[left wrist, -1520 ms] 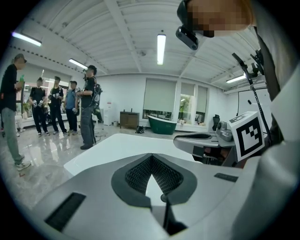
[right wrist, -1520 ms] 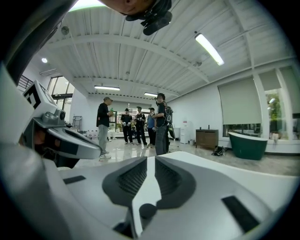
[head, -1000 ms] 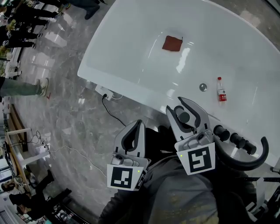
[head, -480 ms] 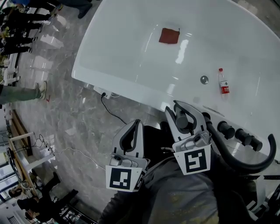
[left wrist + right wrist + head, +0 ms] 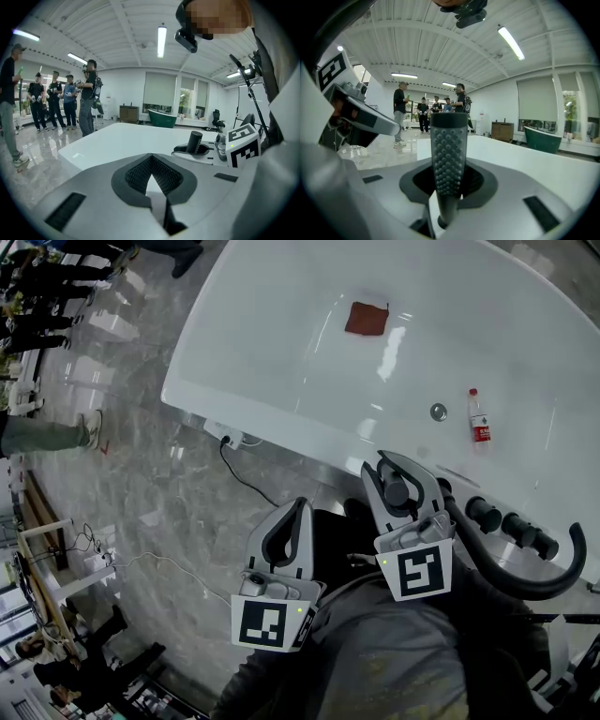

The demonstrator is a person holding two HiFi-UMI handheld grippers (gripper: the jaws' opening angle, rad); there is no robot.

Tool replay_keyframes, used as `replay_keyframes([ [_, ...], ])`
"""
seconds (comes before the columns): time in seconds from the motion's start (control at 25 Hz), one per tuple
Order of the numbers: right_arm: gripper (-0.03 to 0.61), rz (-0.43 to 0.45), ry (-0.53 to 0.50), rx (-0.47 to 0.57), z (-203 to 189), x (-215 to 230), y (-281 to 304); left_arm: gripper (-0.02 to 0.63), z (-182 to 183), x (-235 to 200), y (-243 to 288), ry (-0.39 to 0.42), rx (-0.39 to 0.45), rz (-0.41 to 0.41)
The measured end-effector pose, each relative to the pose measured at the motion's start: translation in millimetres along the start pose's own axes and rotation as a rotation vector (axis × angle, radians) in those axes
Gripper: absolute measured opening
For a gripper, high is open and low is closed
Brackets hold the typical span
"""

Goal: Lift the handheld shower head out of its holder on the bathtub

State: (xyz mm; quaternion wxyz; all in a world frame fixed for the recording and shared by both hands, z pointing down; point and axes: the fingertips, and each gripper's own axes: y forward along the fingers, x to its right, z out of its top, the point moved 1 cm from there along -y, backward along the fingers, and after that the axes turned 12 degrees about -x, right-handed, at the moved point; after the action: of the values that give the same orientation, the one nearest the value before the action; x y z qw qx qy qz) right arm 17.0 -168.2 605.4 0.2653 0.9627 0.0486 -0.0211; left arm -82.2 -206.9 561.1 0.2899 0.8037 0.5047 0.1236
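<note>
The handheld shower head (image 5: 397, 491) stands upright at the near rim of the white bathtub (image 5: 281, 352), just beside a row of black knobs (image 5: 502, 521) (its holder is hidden under the fingers, so I cannot tell whether it still sits in it). The right gripper (image 5: 401, 476) has it between its fingers, which have just been closing. In the right gripper view the nubbed head (image 5: 449, 150) rises straight up out of the dark pads (image 5: 480, 180), and the stem below is pinched between the two fingers, so the right gripper (image 5: 447, 187) grips it.

The left gripper (image 5: 298, 514) hangs just beside the right one, over the grey marble floor (image 5: 159, 493) and short of the tub. Its fingers are closed on nothing. In its own view the left gripper (image 5: 150, 161) has its tips meeting, with only white tub showing through the gap behind them.

Inside the tub lie a brown cloth (image 5: 367, 319), a small bottle (image 5: 479, 416) with a red label, and the drain (image 5: 438, 412). A black curved hose (image 5: 539, 582) sweeps round past the knobs. People (image 5: 86, 96) stand well apart across the room.
</note>
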Motion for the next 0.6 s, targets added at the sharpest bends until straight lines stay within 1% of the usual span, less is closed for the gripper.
replay_keyframes([
  [0.12, 0.098, -0.005, -0.01, 0.0, 4, 0, -2, 0.002, 3, -1, -4, -0.002, 0.002, -0.002],
  [0.28, 0.098, -0.011, -0.021, 0.044, 25, -1, -10, 0.002, 11, -1, -11, -0.004, 0.012, -0.006],
  [0.6, 0.098, -0.002, -0.034, 0.049, 64, -5, -29, 0.002, 37, 2, -44, -0.011, 0.024, -0.003],
])
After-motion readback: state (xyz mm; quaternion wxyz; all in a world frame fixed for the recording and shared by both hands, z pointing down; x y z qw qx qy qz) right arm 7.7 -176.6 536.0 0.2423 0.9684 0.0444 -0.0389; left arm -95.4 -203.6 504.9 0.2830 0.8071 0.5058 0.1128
